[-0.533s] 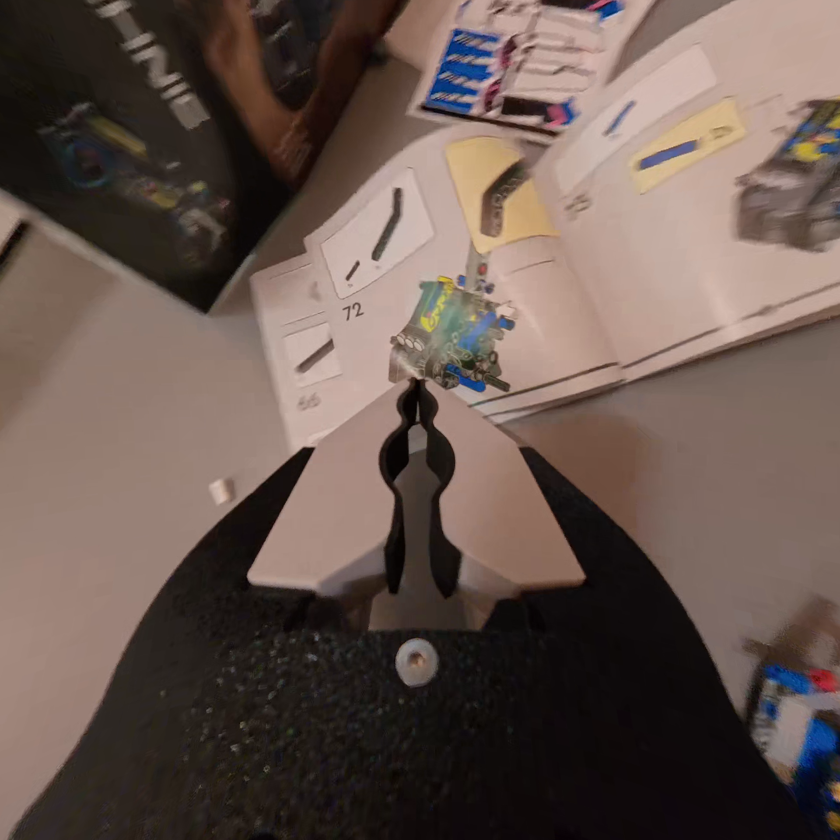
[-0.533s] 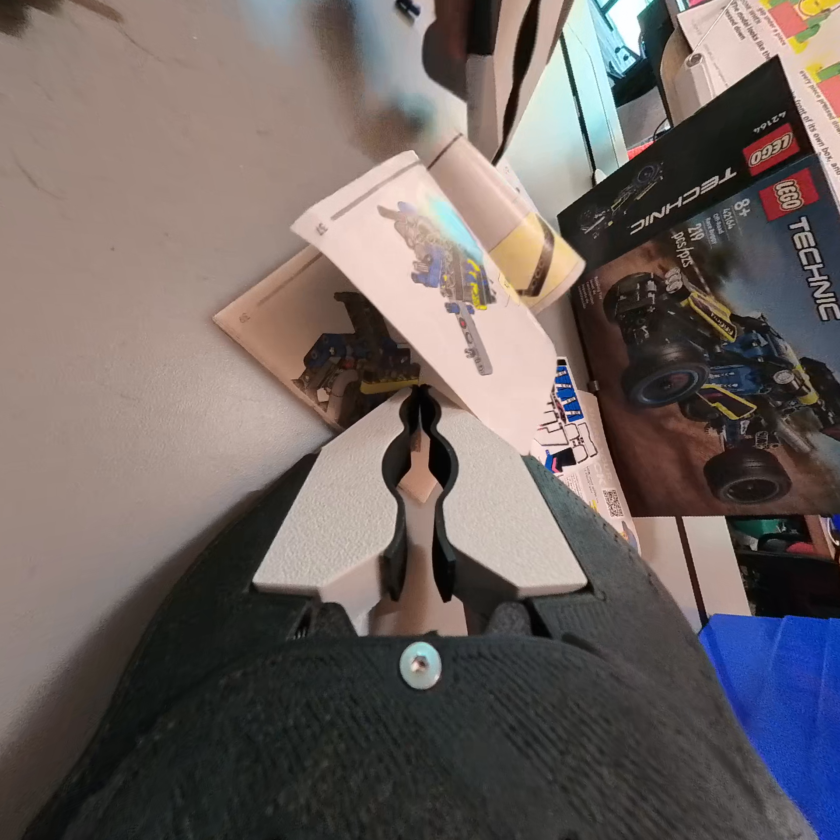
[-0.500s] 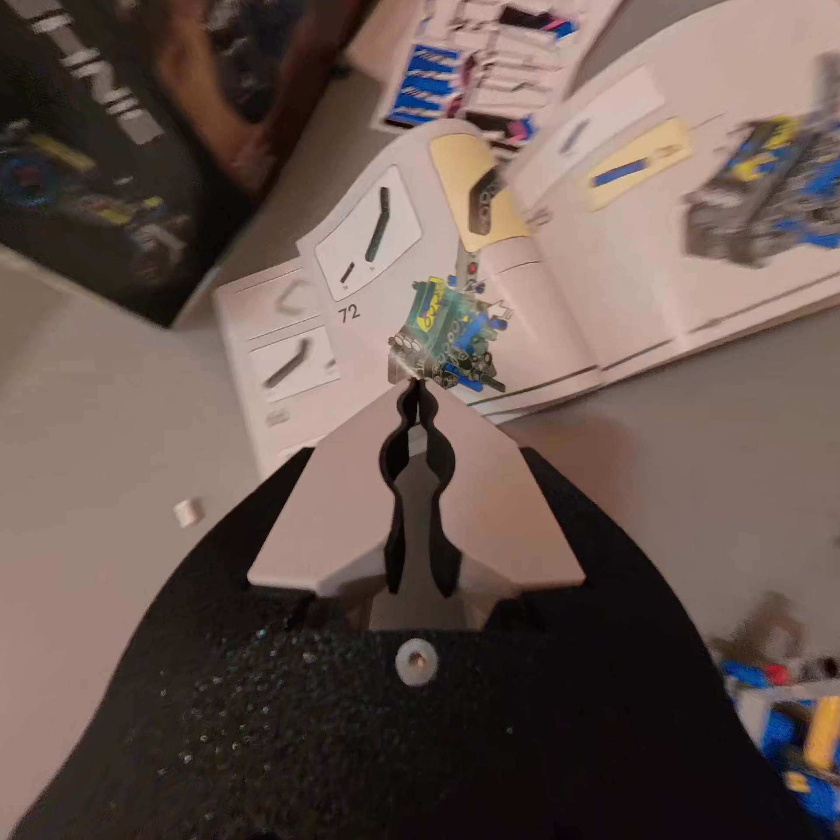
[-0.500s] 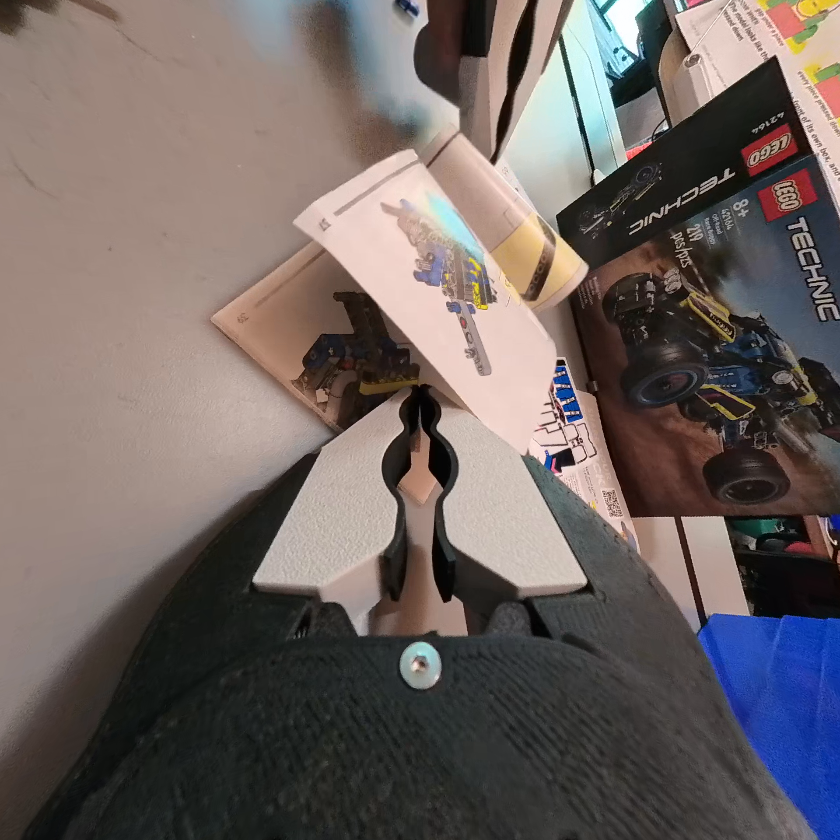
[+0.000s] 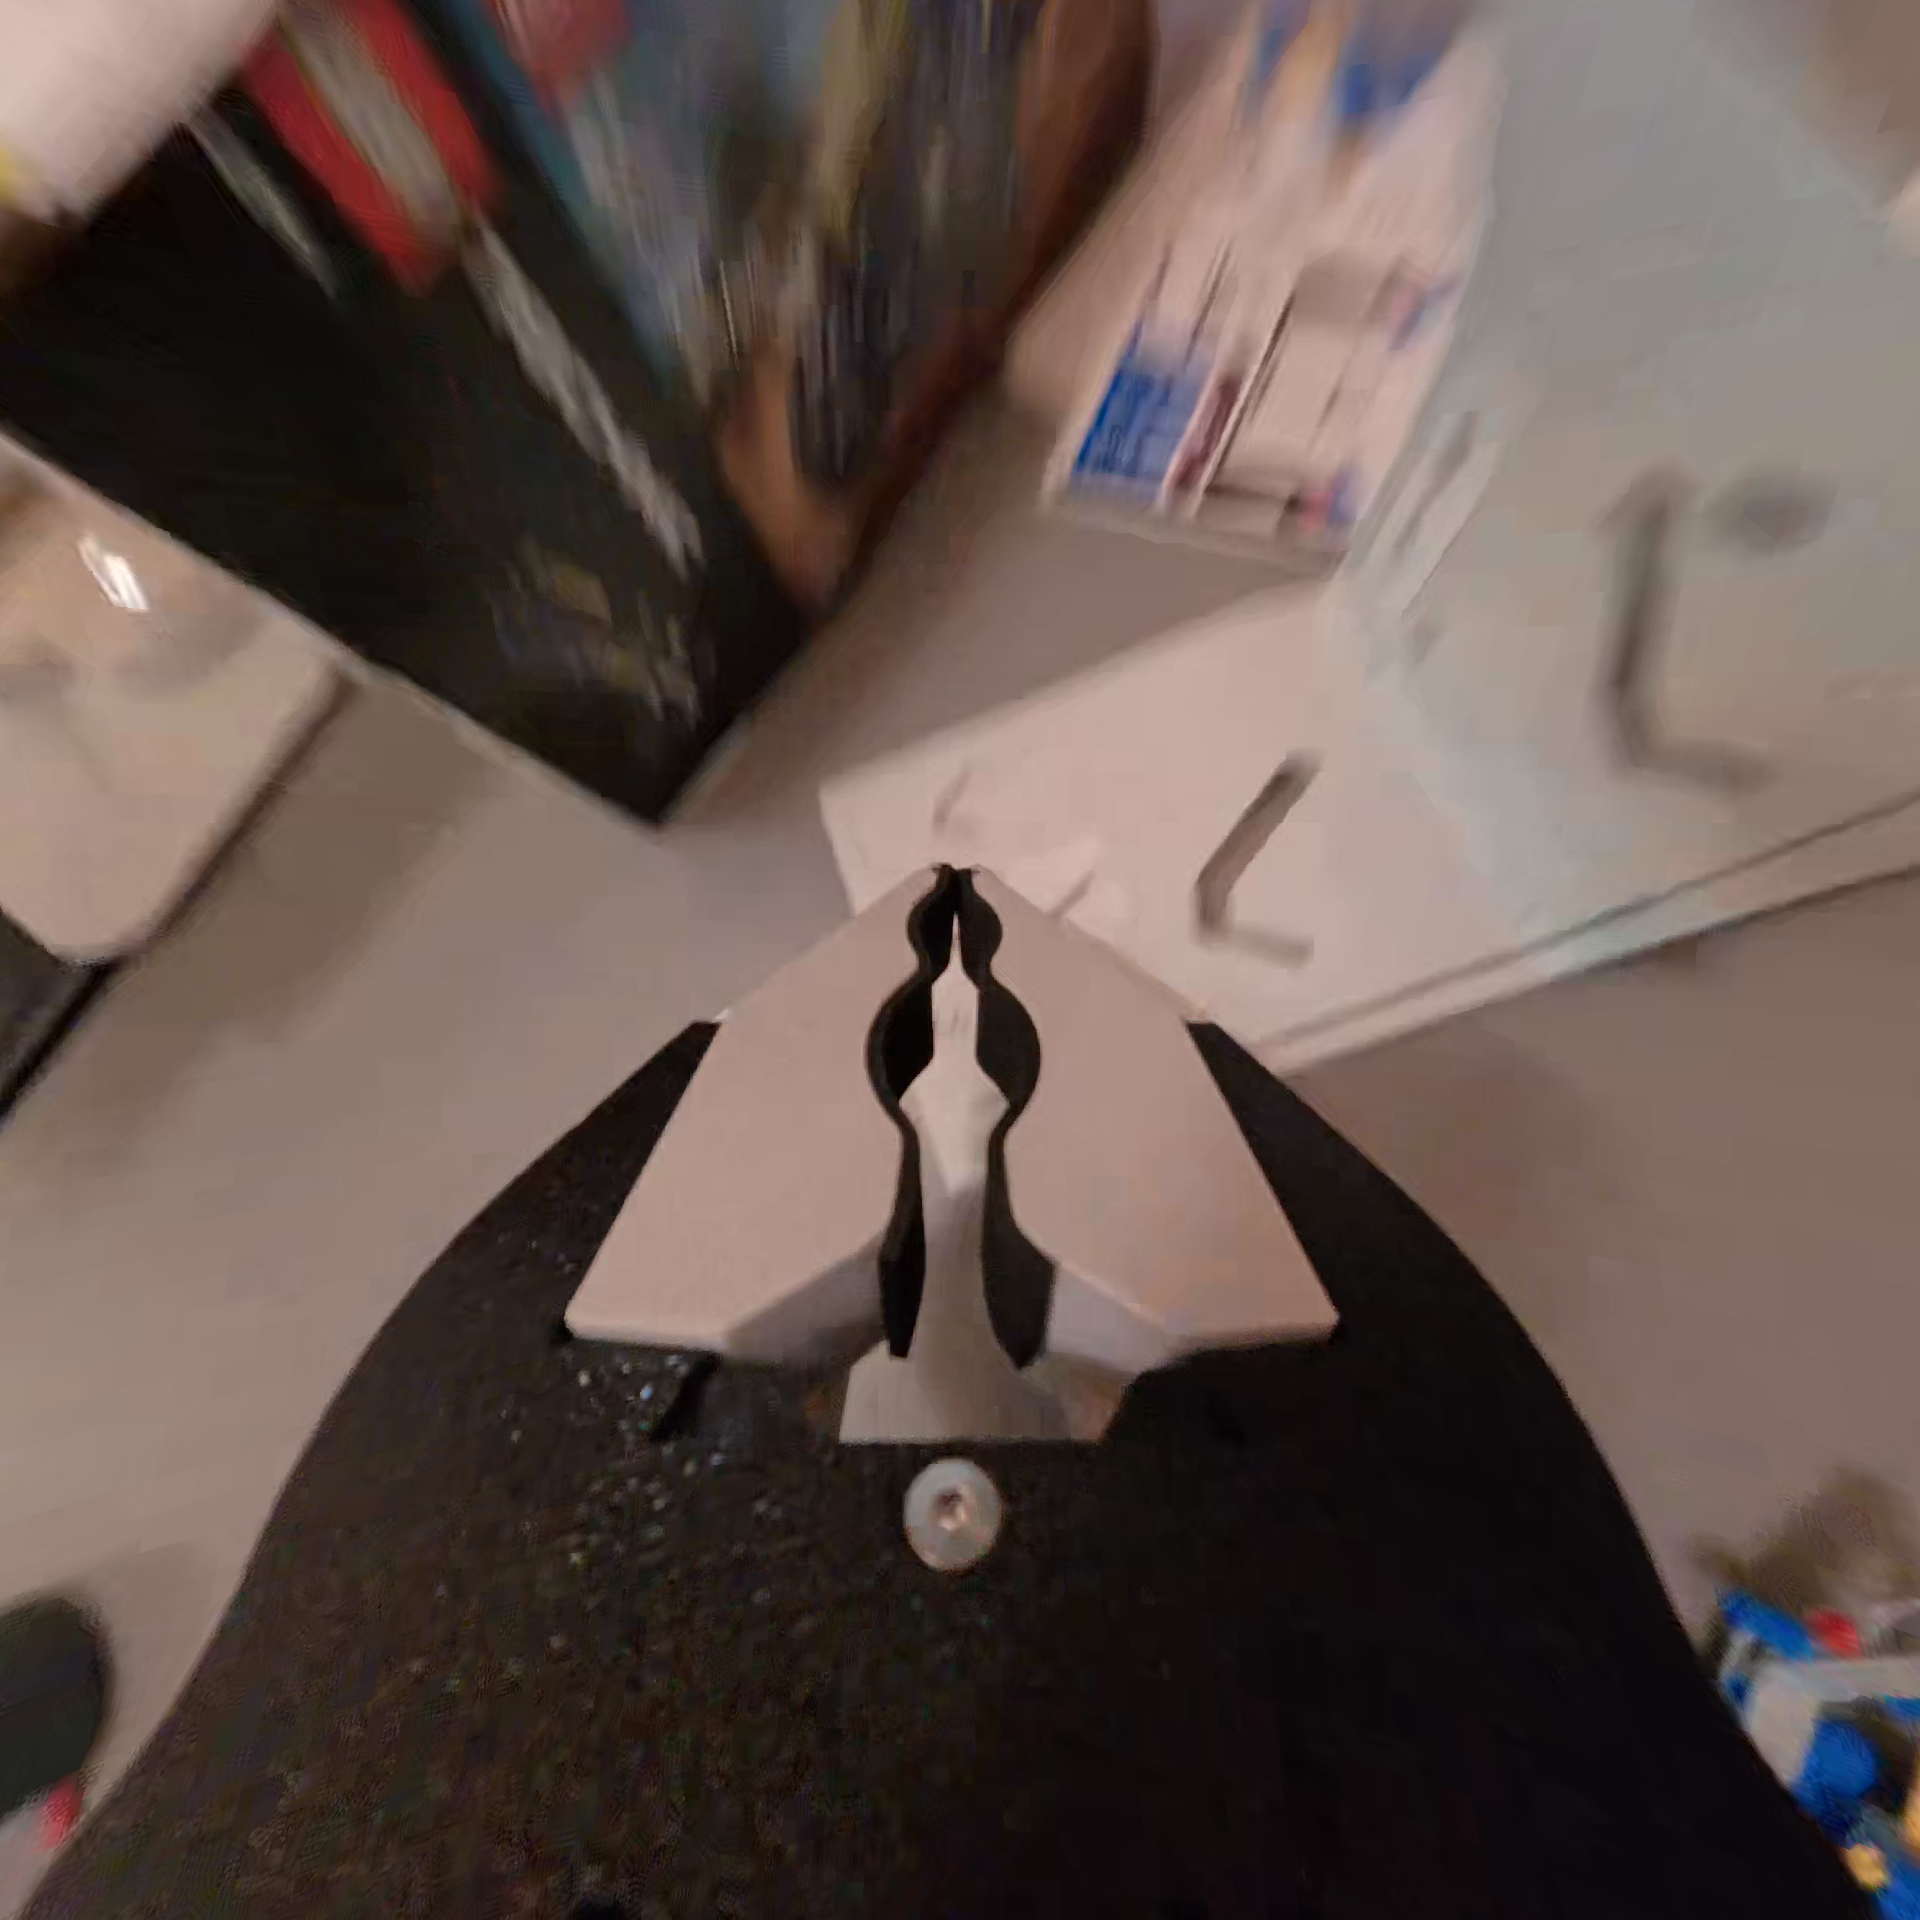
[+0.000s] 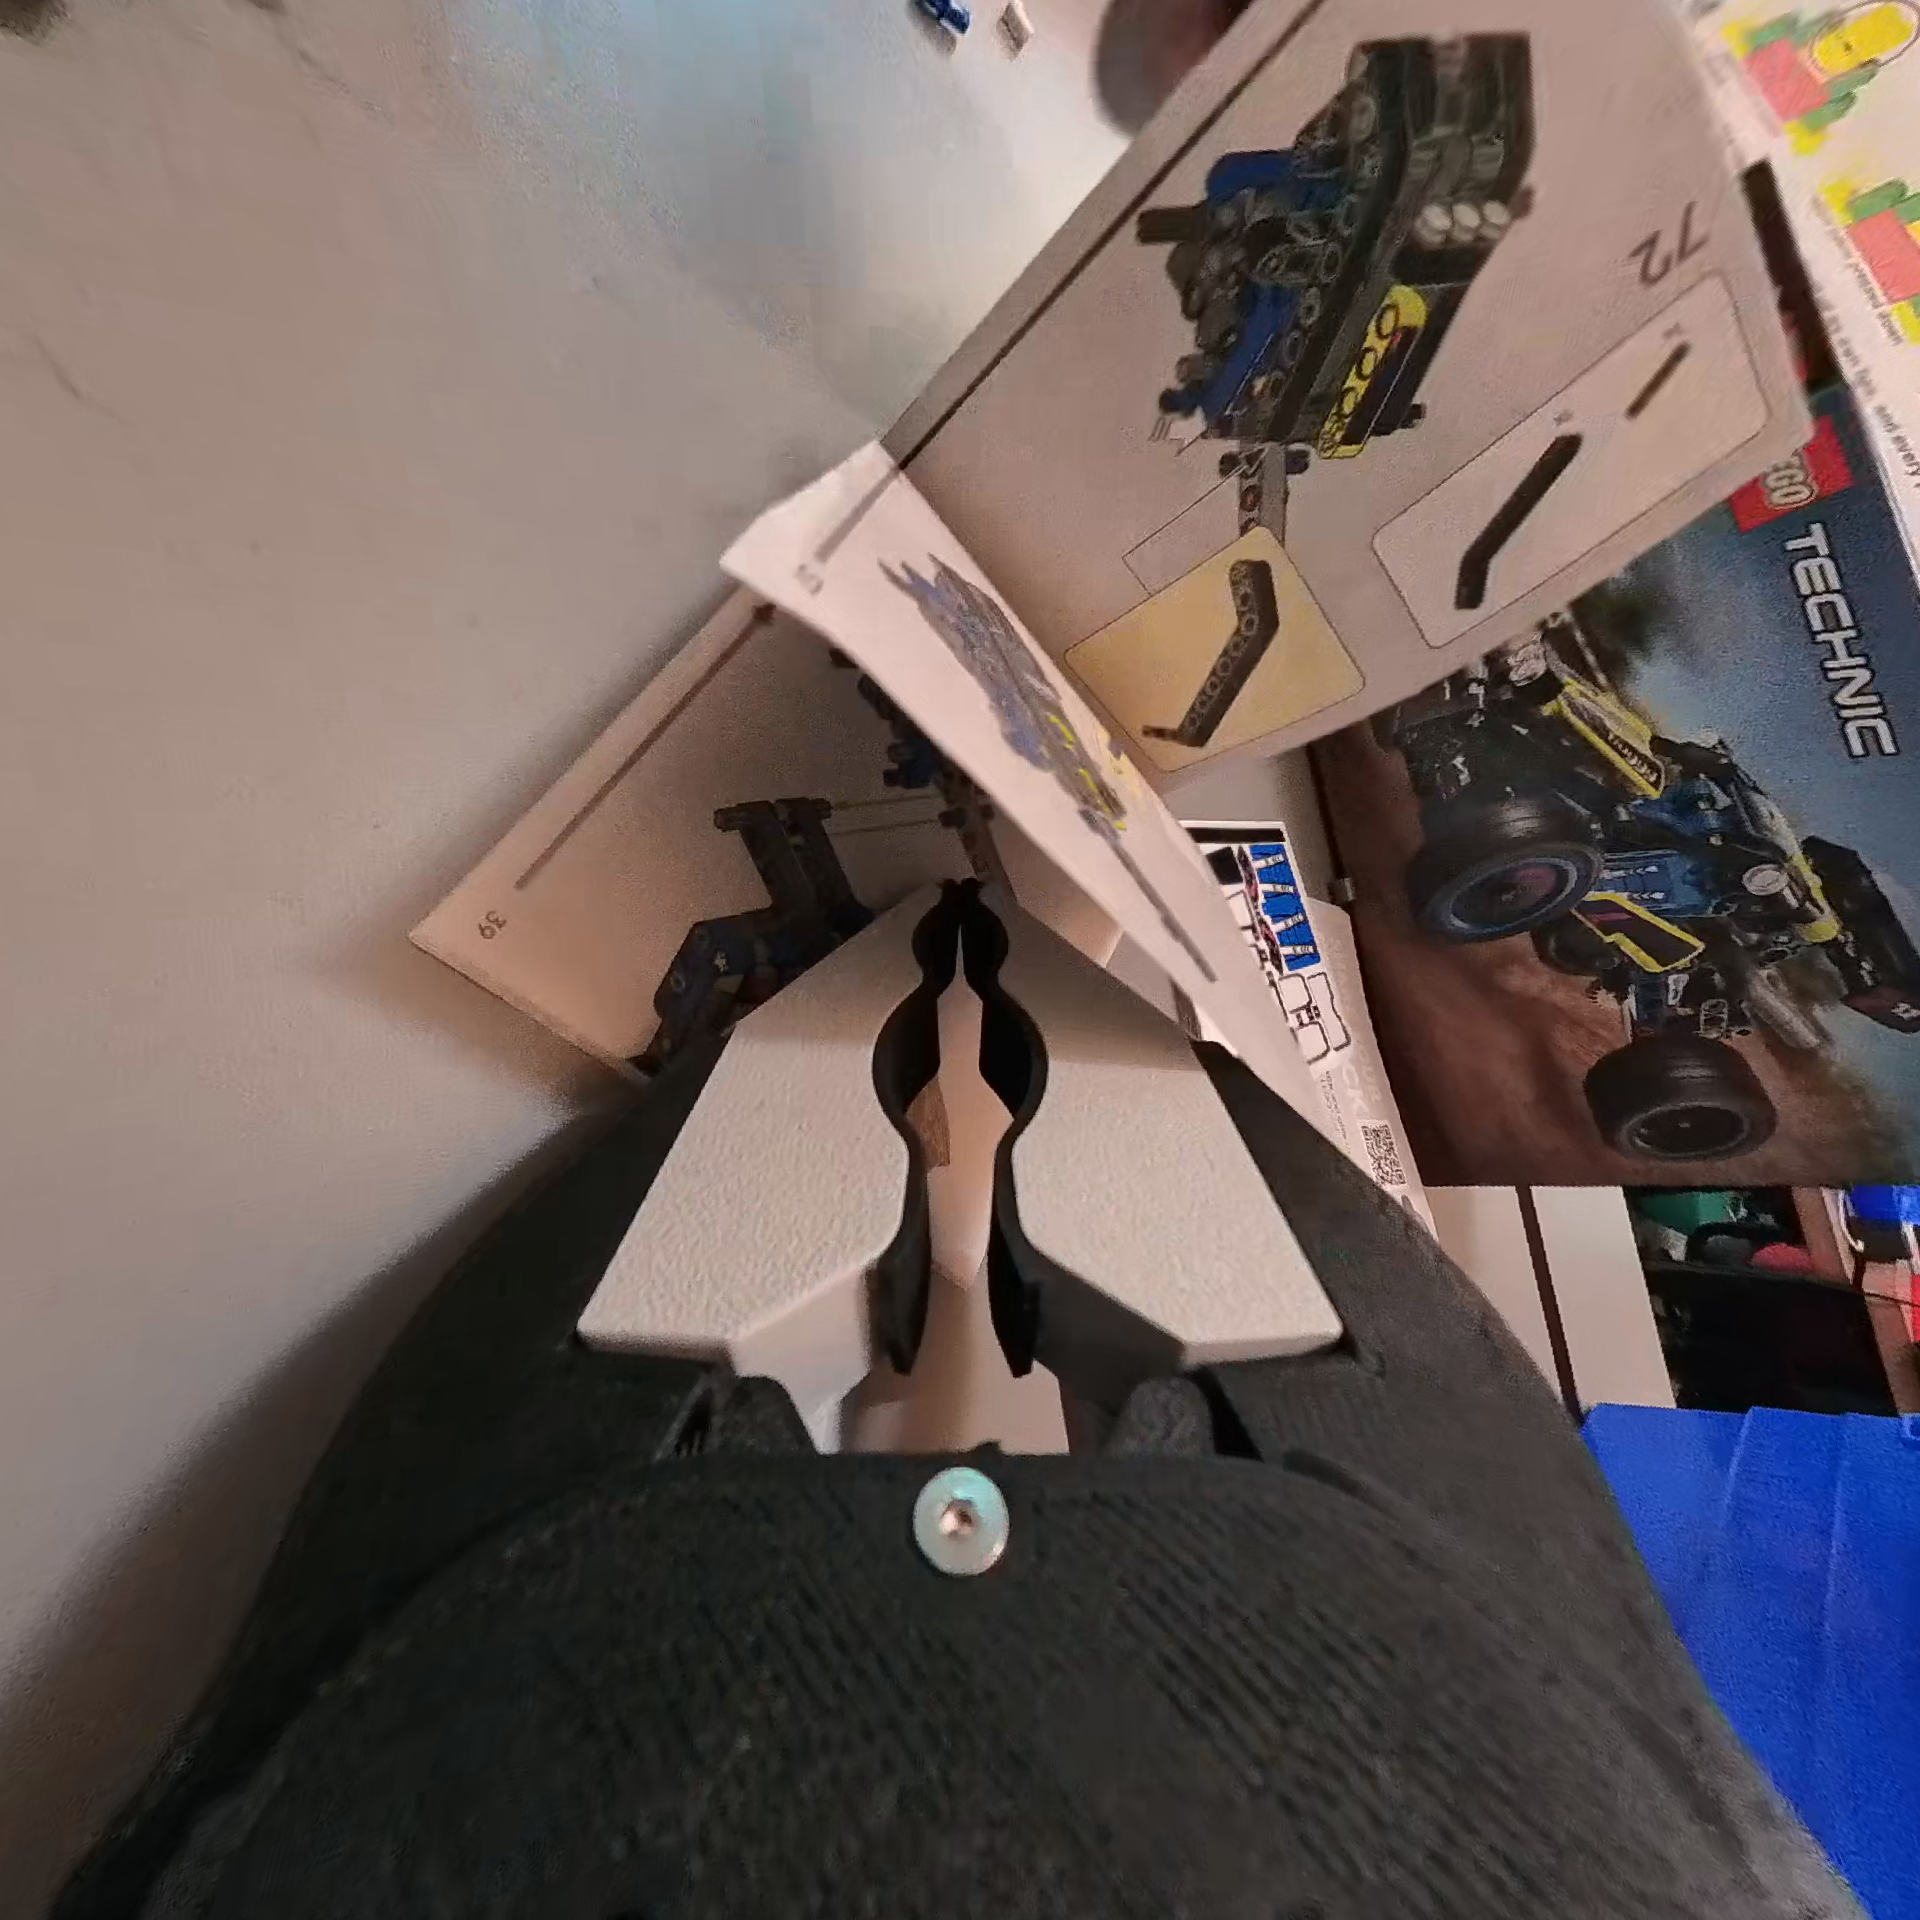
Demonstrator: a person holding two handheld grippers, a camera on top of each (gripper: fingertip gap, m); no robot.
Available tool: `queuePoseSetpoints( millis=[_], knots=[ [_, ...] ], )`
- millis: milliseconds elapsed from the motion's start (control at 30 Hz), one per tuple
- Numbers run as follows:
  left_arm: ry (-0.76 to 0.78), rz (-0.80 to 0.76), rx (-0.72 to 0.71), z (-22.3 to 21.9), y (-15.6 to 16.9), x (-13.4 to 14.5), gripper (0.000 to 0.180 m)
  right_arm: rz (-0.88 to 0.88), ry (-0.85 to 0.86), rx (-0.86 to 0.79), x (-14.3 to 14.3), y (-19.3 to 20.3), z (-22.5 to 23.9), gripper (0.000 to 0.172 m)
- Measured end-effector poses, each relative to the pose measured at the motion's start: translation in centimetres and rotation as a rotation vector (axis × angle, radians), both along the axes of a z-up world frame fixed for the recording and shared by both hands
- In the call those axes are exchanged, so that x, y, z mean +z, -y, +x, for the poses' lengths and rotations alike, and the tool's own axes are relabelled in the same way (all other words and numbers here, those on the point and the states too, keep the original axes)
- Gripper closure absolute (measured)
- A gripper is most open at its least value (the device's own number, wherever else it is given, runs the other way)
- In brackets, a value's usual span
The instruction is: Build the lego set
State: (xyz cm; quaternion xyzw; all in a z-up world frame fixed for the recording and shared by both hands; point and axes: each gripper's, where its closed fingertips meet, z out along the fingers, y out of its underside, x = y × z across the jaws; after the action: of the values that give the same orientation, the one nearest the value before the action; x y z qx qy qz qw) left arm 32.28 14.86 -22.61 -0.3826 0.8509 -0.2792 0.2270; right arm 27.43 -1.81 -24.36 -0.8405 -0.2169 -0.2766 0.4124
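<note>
Both claws are pinched closed. Right claw [image 6: 961,891] grips a corner of the instruction booklet [image 6: 665,831], its loose pages [image 6: 1403,364] fanning up toward one o'clock. Left claw [image 5: 956,875], blurred, nips the booklet's near page edge [image 5: 1091,831]. Farther off, at three o'clock, lies the toy-car box [image 6: 1662,831]. Opposing tugs could tear that thin paper.

Pale grey tabletop [image 6: 312,520], warm dim light, blue bin [image 6: 1766,1610] at the table's edge
</note>
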Motion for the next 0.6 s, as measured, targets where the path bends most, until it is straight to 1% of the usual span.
queuePoseSetpoints(
  millis=[33,67,333,500,600],
  knots=[
    [-0.057,0.062,-0.005,-0.5,-0.4,-1.7,0.180,-0.007,0.005,-0.001,0.0,0.0,0.0,0.172],
    [-0.055,0.091,-0.019,-0.7,-0.2,-2.4,0.180,-0.011,0.010,-0.001,-0.1,0.0,0.0,0.172],
    [-0.019,0.244,-0.132,-1.4,3.5,-2.6,0.180,-0.013,0.007,-0.008,-0.1,0.0,0.0,0.172],
    [-0.067,0.169,-0.231,-2.6,7.8,-2.6,0.180,0.017,-0.028,-0.015,0.1,0.0,0.1,0.172],
    [-0.128,0.038,-0.293,-3.6,10.9,-2.5,0.180,0.018,-0.029,-0.018,0.1,0.0,0.1,0.172]
  ],
)
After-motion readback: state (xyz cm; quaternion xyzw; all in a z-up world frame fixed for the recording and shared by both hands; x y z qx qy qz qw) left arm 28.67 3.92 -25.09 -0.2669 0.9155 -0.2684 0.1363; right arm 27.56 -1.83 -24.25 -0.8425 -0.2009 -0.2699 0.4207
